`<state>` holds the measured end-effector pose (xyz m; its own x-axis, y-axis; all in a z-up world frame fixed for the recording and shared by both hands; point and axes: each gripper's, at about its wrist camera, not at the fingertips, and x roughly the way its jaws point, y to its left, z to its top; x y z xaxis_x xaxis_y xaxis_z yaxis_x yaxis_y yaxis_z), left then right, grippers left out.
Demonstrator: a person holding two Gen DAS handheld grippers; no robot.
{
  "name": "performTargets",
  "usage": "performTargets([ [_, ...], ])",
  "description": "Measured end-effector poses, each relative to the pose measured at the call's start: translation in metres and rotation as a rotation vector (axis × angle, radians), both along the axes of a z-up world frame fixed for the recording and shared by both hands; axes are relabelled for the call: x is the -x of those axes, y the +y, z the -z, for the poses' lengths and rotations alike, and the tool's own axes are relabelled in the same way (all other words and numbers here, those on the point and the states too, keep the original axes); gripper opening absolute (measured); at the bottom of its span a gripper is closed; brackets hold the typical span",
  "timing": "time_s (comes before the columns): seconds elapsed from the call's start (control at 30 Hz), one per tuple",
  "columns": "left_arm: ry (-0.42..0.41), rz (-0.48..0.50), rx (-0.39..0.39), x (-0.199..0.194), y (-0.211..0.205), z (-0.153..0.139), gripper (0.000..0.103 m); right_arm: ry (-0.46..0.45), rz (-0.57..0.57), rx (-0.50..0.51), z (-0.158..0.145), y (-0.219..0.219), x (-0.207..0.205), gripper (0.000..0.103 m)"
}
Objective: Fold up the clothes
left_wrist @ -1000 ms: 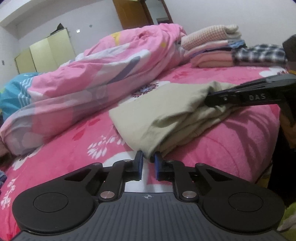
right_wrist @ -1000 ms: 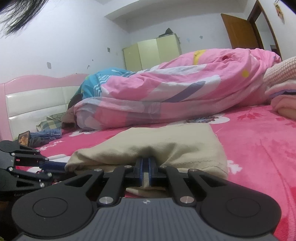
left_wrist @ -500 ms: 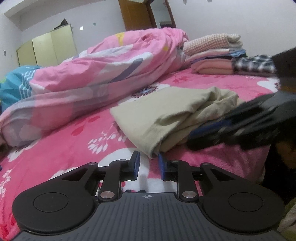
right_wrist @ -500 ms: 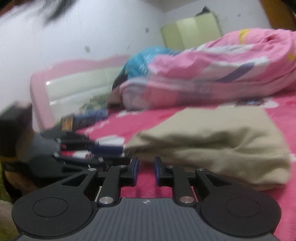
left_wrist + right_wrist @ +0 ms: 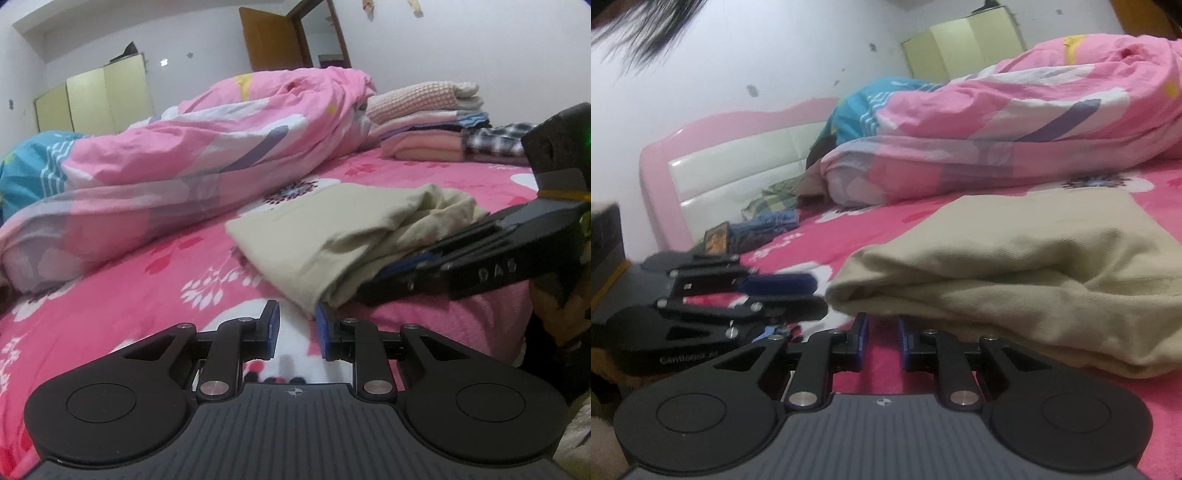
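Both my claws had the tan cloth [image 5: 332, 236] pinched a moment ago, and now they have let it go. My left claw [image 5: 295, 328] has its blue pads a little apart with nothing between them; its jaws have just been opening. The near corner of the cloth sits just past the right pad, and I cannot tell if it touches. My right claw [image 5: 882, 334] has also just been opening. Its pads stand a little apart and only the pink bed sheet [image 5: 871, 240] shows in the gap. It has swung to the side, so the cloth now lies ahead and to its right.

The tan cloth is folded and lies flat on the sheet near the edge of the bed. Its thick folded side faces my right claw. In my left claw's view, my right claw comes in low from the right, next to the cloth's bunched end. In my right claw's view, my left claw lies low on the left, just beside the cloth's corner.

Behind the cloth is a big pink quilt [image 5: 207, 147], all crumpled. Far back on the right is a stack of folded clothes [image 5: 428, 122]. A pink and white headboard [image 5: 738, 158] stands at the end of the bed.
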<state>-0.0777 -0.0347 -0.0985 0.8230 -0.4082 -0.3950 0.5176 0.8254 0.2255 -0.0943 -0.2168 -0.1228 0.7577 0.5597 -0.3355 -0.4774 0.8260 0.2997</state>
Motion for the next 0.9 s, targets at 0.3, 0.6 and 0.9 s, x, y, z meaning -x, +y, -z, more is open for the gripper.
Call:
performTargets([
  [0.3, 0.007, 0.025, 0.024, -0.002, -0.001, 0.004, 0.022, 0.011, 0.004, 0.005, -0.003, 0.002, 0.004, 0.017],
  [0.6, 0.004, 0.004, 0.071, -0.007, -0.002, 0.005, 0.022, 0.006, -0.016, -0.012, -0.005, 0.007, 0.006, 0.017],
  [0.9, -0.011, 0.020, 0.106, -0.004, -0.003, 0.005, 0.005, -0.041, 0.011, -0.022, -0.003, 0.014, -0.007, 0.010],
])
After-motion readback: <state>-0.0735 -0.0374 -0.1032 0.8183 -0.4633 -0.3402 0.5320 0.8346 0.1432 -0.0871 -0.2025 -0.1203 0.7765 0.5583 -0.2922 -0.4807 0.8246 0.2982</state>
